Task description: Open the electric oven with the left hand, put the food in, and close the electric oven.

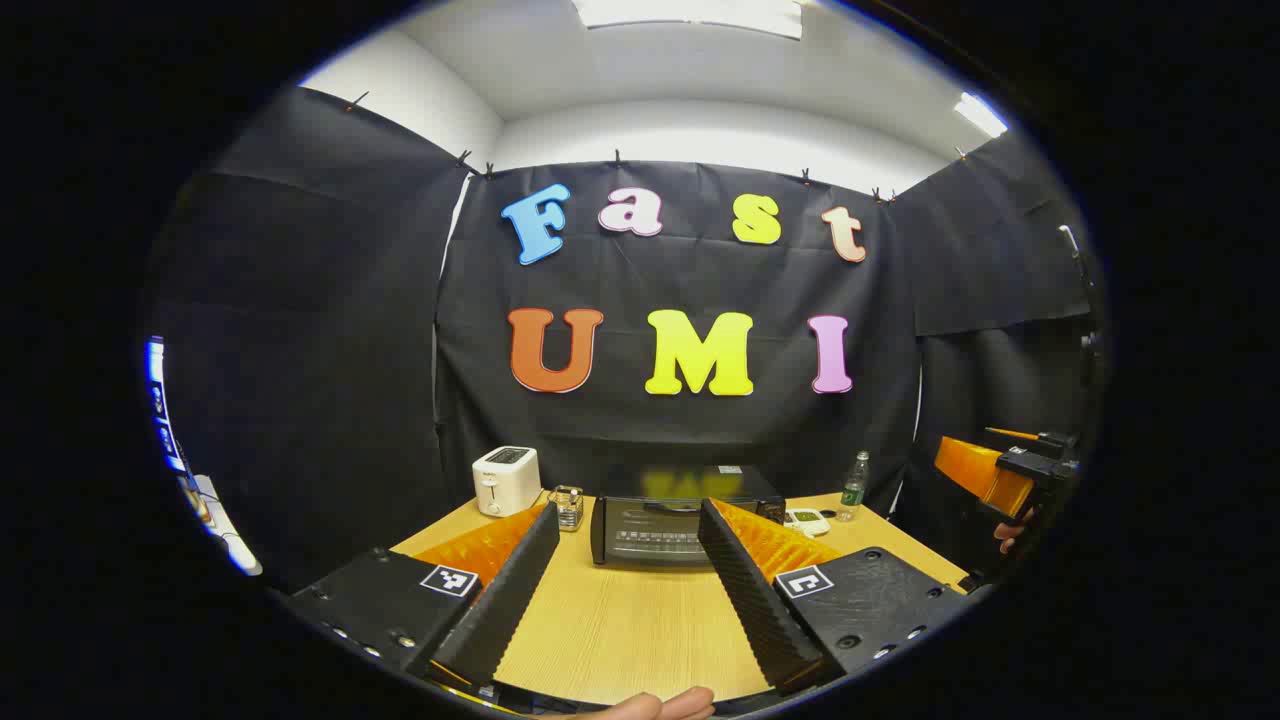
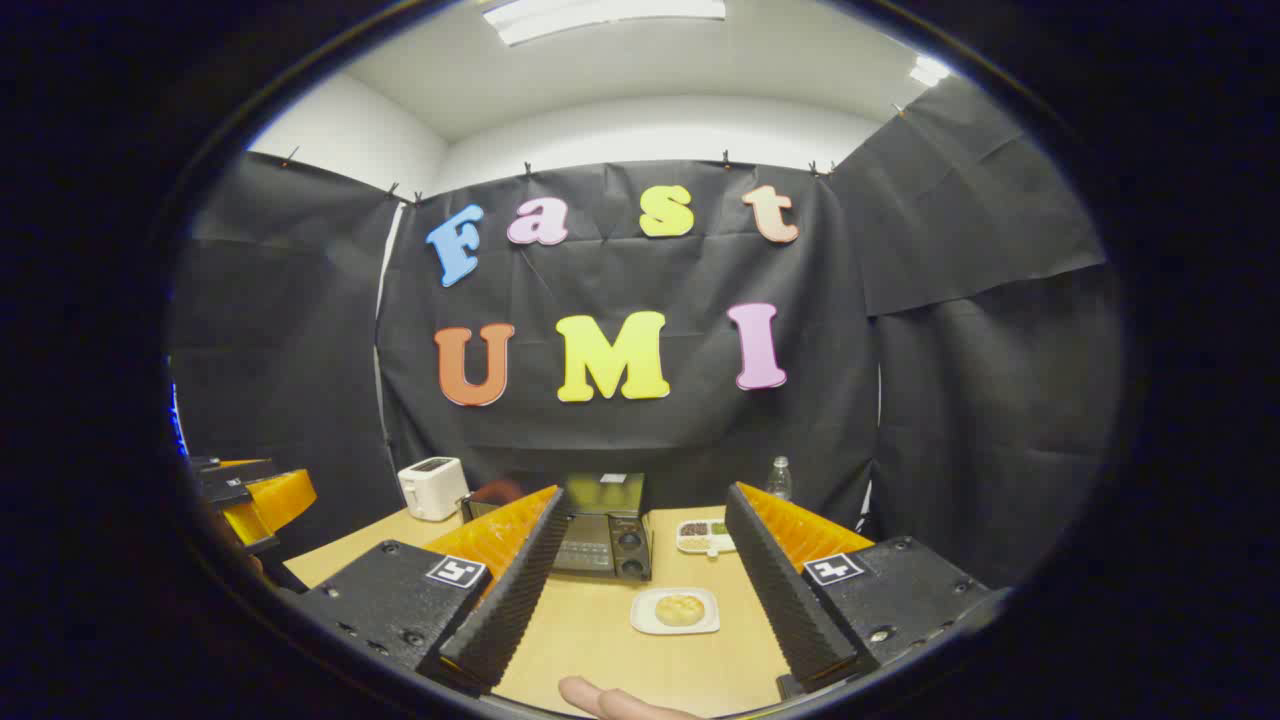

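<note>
Item: electric oven (image 1: 665,525), dark-bodied, door closed, standing toward the back of the wooden tabletop (image 1: 620,630); in the right gripper view it sat at centre with two knobs on its front panel. Item: food (image 2: 679,609), a round golden bun on a small white plate (image 2: 648,622), lying on the tabletop in front of the oven and to its right, apart from it. Item: left gripper (image 1: 628,590), held above the near edge of the tabletop, aimed at the oven door, jaws wide apart and empty. Item: right gripper (image 2: 648,590), likewise raised, jaws wide apart and empty, the bun framed between them farther off. Sundries: white toaster (image 1: 506,480) at back left, a small glass jar (image 1: 568,507) beside it, a bottle (image 1: 852,486) at back right, a divided dish (image 2: 705,536) near the oven. Step judged in hand: the outset, nothing yet grasped, oven unopened. Next move judged to call for the left gripper to advance to the door handle at the oven's top front edge, close upon it and pull the door downward.
</note>
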Demonstrator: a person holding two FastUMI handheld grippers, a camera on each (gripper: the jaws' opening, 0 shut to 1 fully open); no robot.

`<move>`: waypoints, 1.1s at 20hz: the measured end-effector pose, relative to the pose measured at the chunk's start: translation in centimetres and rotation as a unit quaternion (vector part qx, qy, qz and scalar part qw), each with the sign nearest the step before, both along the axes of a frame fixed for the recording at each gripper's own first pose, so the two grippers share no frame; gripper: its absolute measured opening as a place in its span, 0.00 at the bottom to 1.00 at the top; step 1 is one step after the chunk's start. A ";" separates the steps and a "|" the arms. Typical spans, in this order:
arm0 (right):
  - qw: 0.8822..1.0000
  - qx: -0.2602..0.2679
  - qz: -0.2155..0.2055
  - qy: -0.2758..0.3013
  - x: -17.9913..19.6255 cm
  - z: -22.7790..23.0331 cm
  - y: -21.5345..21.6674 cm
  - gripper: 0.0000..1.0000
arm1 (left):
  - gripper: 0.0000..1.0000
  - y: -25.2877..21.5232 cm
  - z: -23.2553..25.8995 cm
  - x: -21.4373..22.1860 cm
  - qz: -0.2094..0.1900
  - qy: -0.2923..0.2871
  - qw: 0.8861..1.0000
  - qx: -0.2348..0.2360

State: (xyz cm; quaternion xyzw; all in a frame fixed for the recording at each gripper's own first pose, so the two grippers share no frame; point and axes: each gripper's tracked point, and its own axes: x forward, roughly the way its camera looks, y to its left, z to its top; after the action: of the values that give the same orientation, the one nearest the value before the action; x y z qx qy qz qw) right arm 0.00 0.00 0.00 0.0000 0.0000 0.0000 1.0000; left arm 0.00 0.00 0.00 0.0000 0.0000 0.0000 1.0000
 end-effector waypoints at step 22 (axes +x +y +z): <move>0.999 -0.003 0.019 -0.028 -0.9 -1.4 -0.9 0.97 | 0.92 -1.8 -0.5 3.9 -0.023 0.005 1.000 0.005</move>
State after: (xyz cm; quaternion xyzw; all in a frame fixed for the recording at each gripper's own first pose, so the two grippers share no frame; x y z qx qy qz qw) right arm -0.91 -0.90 -1.38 -0.0032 -0.0278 0.0191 0.9994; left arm 3.86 -1.84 -0.45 0.0045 0.0045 -0.0228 0.9997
